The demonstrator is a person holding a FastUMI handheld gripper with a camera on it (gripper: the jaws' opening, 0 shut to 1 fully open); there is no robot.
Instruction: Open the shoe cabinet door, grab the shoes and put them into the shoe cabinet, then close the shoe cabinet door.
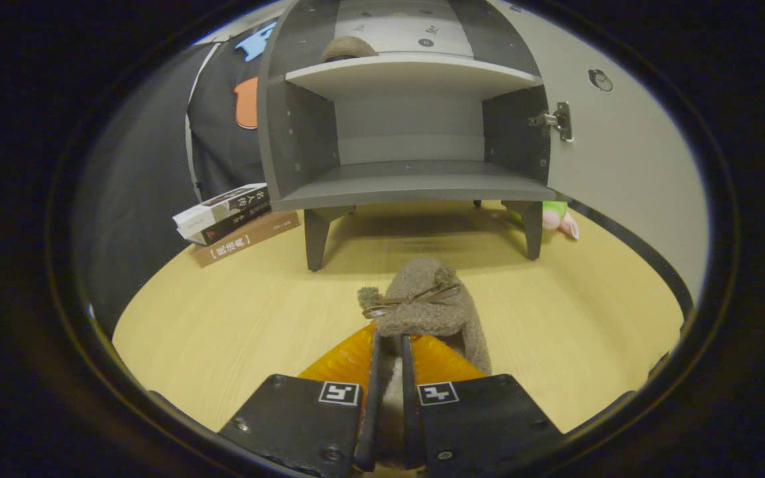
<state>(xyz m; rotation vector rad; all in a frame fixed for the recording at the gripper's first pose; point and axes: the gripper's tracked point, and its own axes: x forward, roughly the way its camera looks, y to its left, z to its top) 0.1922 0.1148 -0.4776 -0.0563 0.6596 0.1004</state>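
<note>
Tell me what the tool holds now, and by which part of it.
The tool is shut on a fuzzy brown shoe, its two fingers pinching the rear edge of the shoe, the toe pointing toward the open cabinet.

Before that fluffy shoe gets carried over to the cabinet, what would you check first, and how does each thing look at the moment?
1. Grip: the gripper has both fingers closed on the heel edge of the brown fuzzy shoe: ok.
2. Cabinet door: swung wide open to the side: ok.
3. Lower shelf: bare, room for the shoe: ok.
4. Upper shelf: a similar brown shoe already sits there: ok.
5. Path: bare wooden floor between shoe and cabinet; books and a plush toy lie off to the sides: ok.
6. How firm the grip is: cannot tell.
</note>
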